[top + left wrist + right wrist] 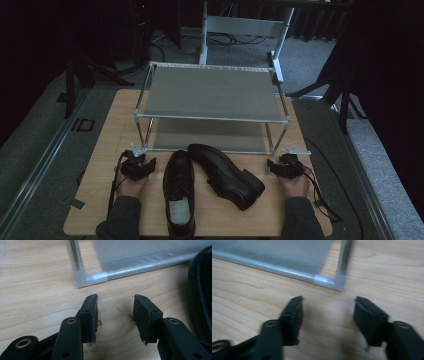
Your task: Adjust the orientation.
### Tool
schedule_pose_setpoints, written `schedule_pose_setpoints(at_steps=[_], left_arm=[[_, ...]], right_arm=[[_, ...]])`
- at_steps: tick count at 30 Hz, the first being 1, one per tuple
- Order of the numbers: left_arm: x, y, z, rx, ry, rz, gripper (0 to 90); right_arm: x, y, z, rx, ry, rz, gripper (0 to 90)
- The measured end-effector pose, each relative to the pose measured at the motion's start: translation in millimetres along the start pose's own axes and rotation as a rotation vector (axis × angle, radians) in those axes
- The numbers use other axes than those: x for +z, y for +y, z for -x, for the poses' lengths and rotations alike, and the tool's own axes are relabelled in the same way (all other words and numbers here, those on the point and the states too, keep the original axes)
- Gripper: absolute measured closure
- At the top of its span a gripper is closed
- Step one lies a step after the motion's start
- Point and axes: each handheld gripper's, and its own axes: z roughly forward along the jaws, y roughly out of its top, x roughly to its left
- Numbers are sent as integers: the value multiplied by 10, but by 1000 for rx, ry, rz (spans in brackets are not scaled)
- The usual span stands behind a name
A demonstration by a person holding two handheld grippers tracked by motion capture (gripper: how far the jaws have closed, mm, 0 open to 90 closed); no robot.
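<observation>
Resting apart, both shoes (207, 182) (high view) flank rack (212, 95).

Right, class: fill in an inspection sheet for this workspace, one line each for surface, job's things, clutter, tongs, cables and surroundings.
Surface: wooden table, bare around the items.
Job's things: upright shoe and tipped shoe, both black, in front of a two-tier shoe rack with empty shelves.
Clutter: nothing seen.
Tongs: left tongs and right tongs open, holding nothing, resting either side of the shoes.
Cables: a black cable trails from each gripper.
Surroundings: grey carpet, dark curtains, stand legs.
</observation>
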Motion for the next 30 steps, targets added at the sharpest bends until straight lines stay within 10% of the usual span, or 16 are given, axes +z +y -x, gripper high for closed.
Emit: schedule_pose_setpoints(at_steps=[16,30], left_arm=[[-603,22,255,96,-121,117,581],[-1083,77,562,219,-263,122,846]], right_arm=[[-299,19,-181,-129,-65,26,522],[-448,36,-289,-160,-43,60,602]])
